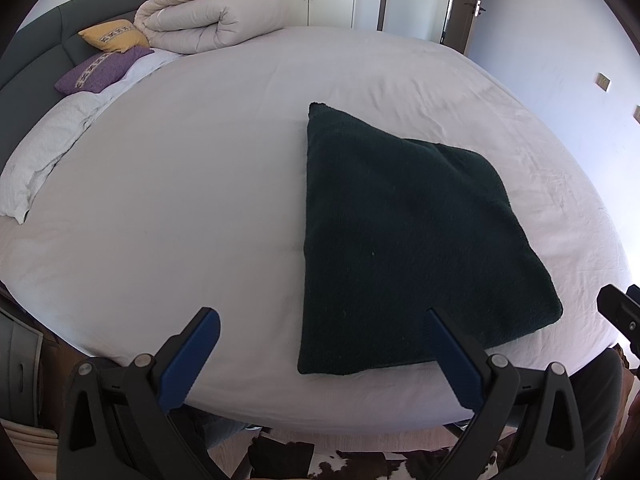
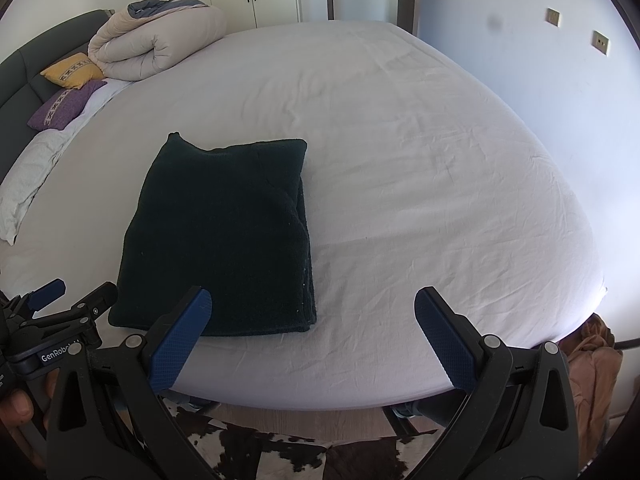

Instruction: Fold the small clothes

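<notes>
Dark green folded knit garment (image 1: 404, 240) on white-sheeted bed (image 1: 180, 200) looks soft, thick, floppy, likely best pinched at near corners; left hand-held gripper (image 1: 324, 332) and right hand-held gripper (image 2: 312, 312) both wide, empty.

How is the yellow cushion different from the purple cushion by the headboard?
The yellow cushion is mustard coloured; the purple cushion is violet. The yellow cushion sits farther back, against the rolled duvet, while the purple cushion lies nearer the white pillow. The yellow cushion partly overlaps the purple cushion's far edge. Both carry a patterned band across the middle and lean toward the dark headboard.
</notes>
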The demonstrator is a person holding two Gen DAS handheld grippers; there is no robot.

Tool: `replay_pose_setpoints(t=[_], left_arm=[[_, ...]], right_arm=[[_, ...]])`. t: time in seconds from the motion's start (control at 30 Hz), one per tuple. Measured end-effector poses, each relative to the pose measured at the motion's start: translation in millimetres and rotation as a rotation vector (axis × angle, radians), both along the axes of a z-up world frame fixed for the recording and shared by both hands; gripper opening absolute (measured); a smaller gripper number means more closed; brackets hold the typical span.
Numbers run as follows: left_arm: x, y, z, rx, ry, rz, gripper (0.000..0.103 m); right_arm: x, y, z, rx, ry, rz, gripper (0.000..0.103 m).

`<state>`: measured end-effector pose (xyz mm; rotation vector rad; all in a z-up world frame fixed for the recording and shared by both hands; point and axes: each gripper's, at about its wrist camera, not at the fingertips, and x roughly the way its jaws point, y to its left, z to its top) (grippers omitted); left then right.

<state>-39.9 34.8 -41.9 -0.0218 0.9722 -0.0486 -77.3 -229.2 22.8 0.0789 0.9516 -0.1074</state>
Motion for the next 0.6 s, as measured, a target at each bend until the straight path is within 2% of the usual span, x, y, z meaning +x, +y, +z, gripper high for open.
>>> replay_pose_setpoints(t=[0.6], left_arm=[[-0.5, 2.0, -1.4, 0.004, -0.006, -0.004, 0.103]], right_arm=[[-1.3, -0.9, -2.8, 0.001, 0.005, -0.002, 0.103]])
